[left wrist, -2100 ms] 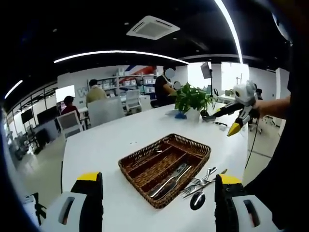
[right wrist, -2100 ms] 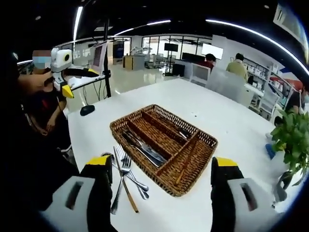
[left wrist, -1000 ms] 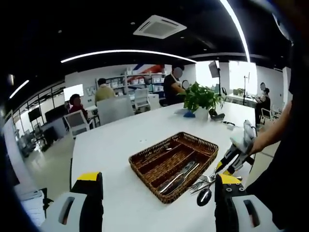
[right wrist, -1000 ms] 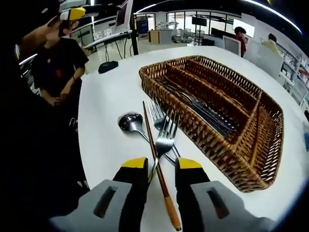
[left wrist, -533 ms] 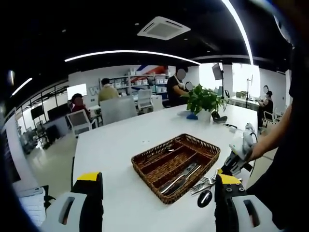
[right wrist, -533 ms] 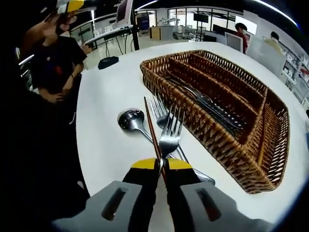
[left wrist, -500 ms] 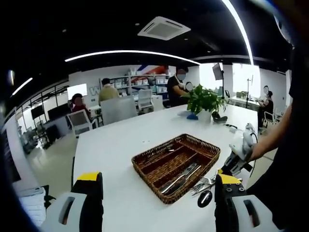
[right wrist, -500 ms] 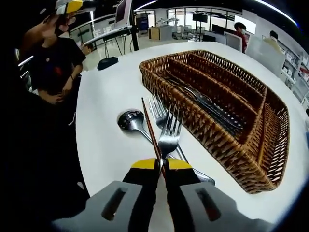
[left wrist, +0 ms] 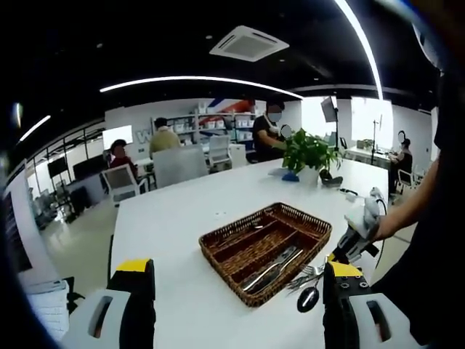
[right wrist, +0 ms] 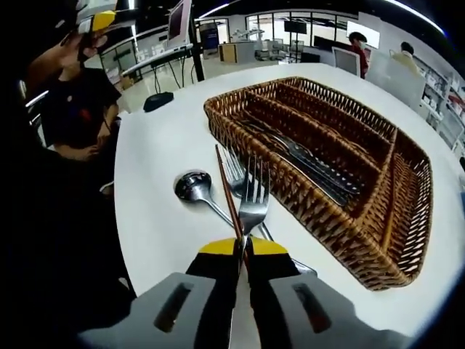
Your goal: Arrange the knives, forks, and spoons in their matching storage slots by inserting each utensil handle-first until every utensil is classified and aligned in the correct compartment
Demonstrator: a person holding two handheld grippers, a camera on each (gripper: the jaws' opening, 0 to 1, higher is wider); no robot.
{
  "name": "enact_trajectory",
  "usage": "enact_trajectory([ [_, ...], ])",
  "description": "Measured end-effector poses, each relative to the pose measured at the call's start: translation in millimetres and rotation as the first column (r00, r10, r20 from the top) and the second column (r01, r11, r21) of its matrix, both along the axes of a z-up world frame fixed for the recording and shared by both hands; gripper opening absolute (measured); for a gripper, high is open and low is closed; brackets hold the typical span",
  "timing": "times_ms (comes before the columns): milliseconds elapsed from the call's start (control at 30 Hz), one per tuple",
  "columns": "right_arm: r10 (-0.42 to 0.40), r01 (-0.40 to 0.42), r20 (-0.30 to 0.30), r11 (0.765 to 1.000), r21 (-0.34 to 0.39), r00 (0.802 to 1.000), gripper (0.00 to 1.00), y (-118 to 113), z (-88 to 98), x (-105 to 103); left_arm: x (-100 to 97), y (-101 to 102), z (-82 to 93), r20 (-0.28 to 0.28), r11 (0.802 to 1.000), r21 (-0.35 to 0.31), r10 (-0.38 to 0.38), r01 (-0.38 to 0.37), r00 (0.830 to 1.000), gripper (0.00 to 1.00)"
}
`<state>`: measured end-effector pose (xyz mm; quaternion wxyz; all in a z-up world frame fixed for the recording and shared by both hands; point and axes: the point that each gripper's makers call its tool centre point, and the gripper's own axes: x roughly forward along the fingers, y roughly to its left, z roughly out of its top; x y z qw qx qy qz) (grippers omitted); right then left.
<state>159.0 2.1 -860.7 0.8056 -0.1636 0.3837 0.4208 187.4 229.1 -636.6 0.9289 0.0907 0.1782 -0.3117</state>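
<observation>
A brown wicker basket [right wrist: 375, 266] with long slots lies on the white table [right wrist: 152, 145]. Knives [right wrist: 312, 163] lie in one of its slots. Just outside its near wall are a fork [right wrist: 252, 198], a second fork [right wrist: 233, 171], a spoon [right wrist: 192, 185] and a thin brown stick [right wrist: 225, 185]. My right gripper [right wrist: 243, 251] is shut on the first fork's handle, low over the table. My left gripper [left wrist: 236, 291] is held wide open above the table, well back from the basket [left wrist: 218, 237]. The right gripper [left wrist: 356, 240] shows beside the spoon [left wrist: 309, 298].
A potted plant [left wrist: 305, 151] stands at the table's far end. Office chairs and several people sit beyond the table. A black mouse-like object [right wrist: 156, 100] lies near the table edge. A person's dark clothes close off one side of each view.
My right gripper came down from above the table to the loose cutlery and shut on the fork's handle. The left gripper's camera drifted slightly; its jaws stayed open.
</observation>
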Motion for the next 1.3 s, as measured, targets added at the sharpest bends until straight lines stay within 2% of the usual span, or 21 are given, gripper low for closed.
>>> enact_trajectory([
  [500, -0.033, 0.034, -0.023, 0.998, 0.049, 0.999, 0.01, -4.8, 3.8, 2.7, -1.9, -2.0, -0.6, 0.005, 1.0, -0.007, 0.001, -0.001, 1.0, 1.0],
  [567, -0.035, 0.038, -0.044, 0.998, 0.059, 0.998, 0.0, -4.7, 1.7, 1.9, -2.1, -2.4, -0.9, 0.004, 1.0, -0.009, 0.001, -0.001, 1.0, 1.0],
  [700, -0.037, 0.039, -0.034, 0.998, 0.058, 0.999, 0.01, -5.5, 2.1, 4.1, -2.2, -2.4, -0.7, 0.006, 1.0, -0.012, 0.003, -0.003, 1.0, 1.0],
  [1033, -0.016, 0.016, -0.006, 0.999, 0.045, 1.0, 0.03, -1.6, 2.9, 11.5, -2.1, -3.2, 0.3, 0.009, 1.0, -0.018, 0.003, -0.003, 1.0, 1.0],
  [1200, -0.011, 0.011, -0.016, 1.0, 0.026, 1.0, 0.06, -2.7, 2.6, 15.7, -1.2, -2.5, 1.5, 0.012, 1.0, -0.021, 0.004, -0.004, 1.0, 1.0],
  [1233, -0.01, 0.01, -0.011, 1.0, -0.01, 1.0, 0.06, -7.0, 2.7, 16.7, -1.1, -2.4, 1.5, 0.011, 1.0, -0.021, 0.004, -0.004, 1.0, 1.0],
  [1300, 0.005, -0.005, -0.001, 1.0, -0.008, 1.0, 0.0, -6.6, 4.9, 16.8, -0.8, -2.1, 2.2, 0.014, 1.0, -0.02, 0.005, -0.004, 1.0, 1.0],
])
